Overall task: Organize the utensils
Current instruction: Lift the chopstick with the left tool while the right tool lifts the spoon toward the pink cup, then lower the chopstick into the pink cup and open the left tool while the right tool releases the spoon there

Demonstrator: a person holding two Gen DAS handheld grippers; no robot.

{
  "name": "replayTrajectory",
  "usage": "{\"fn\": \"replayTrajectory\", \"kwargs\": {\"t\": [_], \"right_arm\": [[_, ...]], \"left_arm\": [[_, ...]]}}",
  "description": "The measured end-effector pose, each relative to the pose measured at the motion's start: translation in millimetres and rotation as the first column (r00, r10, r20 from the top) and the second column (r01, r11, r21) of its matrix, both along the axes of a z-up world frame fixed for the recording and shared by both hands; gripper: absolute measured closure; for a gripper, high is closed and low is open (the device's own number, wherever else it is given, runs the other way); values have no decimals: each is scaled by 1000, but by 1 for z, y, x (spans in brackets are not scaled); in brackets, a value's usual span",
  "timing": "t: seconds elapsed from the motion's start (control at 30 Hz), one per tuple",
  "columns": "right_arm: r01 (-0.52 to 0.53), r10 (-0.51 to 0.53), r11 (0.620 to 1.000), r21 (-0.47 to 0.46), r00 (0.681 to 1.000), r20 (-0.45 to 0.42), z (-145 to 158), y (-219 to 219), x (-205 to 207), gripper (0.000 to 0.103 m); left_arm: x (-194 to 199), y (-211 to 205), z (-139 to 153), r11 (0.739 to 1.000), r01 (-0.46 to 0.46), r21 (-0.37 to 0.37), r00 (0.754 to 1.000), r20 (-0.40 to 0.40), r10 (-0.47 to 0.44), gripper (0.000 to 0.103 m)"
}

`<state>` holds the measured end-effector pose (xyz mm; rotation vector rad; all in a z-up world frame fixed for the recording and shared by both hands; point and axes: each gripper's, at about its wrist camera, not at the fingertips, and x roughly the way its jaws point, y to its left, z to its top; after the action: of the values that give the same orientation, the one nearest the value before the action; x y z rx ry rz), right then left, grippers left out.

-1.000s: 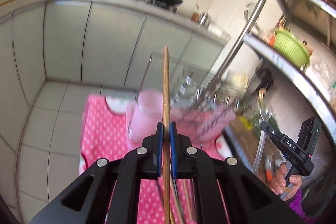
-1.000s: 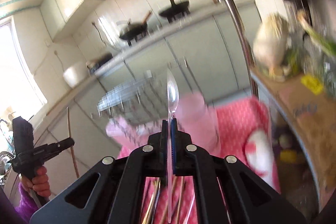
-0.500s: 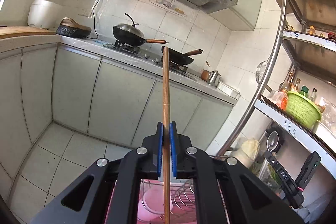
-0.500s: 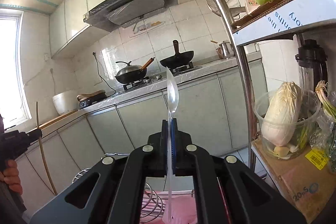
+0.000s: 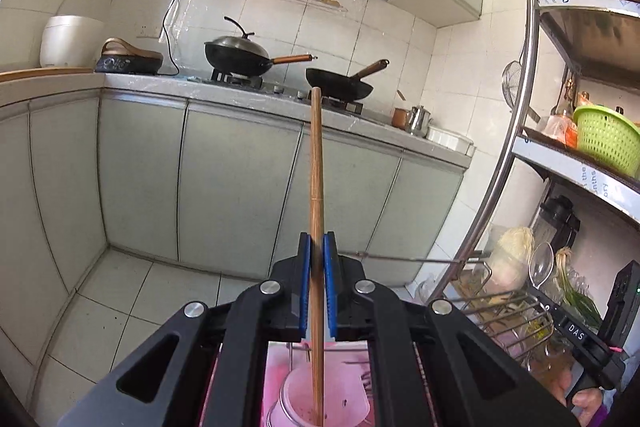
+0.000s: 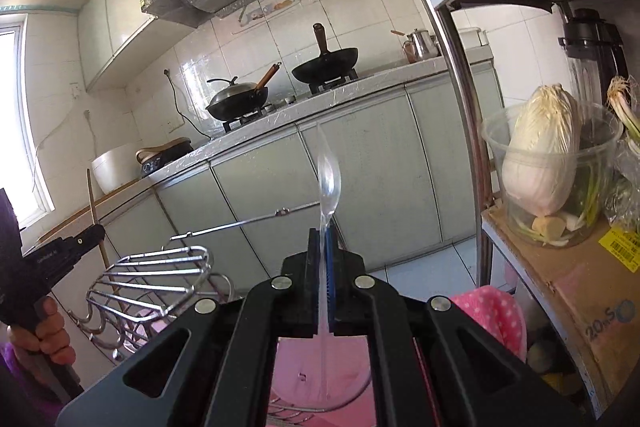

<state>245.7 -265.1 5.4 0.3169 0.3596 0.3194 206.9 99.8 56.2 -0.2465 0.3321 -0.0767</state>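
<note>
- The left tool (image 5: 316, 255) is clamped on a wooden chopstick (image 5: 316, 167), its blue pads (image 5: 304, 283) pressed against the stick from both sides.
- The chopstick stands upright; its upper end rises well above the pads, and its lower end reaches down into a clear cup (image 5: 324, 399) below the tool.
- The cup sits on a pink cloth (image 5: 276, 359); whether the chopstick tip touches the cup's bottom is hard to tell.
- The right tool (image 6: 323, 247) is closed on a clear plastic spoon (image 6: 328, 179), gripping its handle with the bowl pointing up above the pads.
- The spoon's handle runs down between the tool's arms towards a pink cup (image 6: 320, 367) beneath.
- A wire rack (image 6: 152, 279) stands just left of the right tool; in the left view it shows at lower right (image 5: 504, 311), beside the cup.
- A thin metal skewer (image 6: 248, 221) lies across above the rack.
- In the right view the left tool appears at the far left edge (image 6: 94, 233), held by a hand (image 6: 44, 331), with the chopstick (image 6: 94, 203) upright in it.
- To the right, a shelf (image 6: 560, 267) holds a clear tub with a cabbage (image 6: 540, 159).
- Behind, two woks (image 5: 240, 55) sit on the stove along the kitchen table (image 5: 240, 95).
</note>
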Motion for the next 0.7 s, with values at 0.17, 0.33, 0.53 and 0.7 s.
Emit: {"fn": "replayTrajectory", "kwargs": {"t": [0.17, 0.33, 0.53, 0.7], "right_arm": [[-8, 6, 1000, -16, 995, -104, -9, 2, -1, 100], [-9, 1, 999, -37, 978, -206, -11, 4, 9, 100], [-22, 9, 999, -42, 959, -283, -8, 4, 19, 99], [-40, 23, 998, -51, 955, -296, -4, 3, 15, 81]], "left_arm": [[1, 2, -24, 999, 24, -37, 995, -100, -28, 97], [14, 5, -42, 997, 41, -69, 976, -211, -54, 96], [19, 5, -43, 991, 50, -124, 957, -277, -83, 92], [12, 12, -39, 988, 33, -151, 957, -280, -75, 74]]}}
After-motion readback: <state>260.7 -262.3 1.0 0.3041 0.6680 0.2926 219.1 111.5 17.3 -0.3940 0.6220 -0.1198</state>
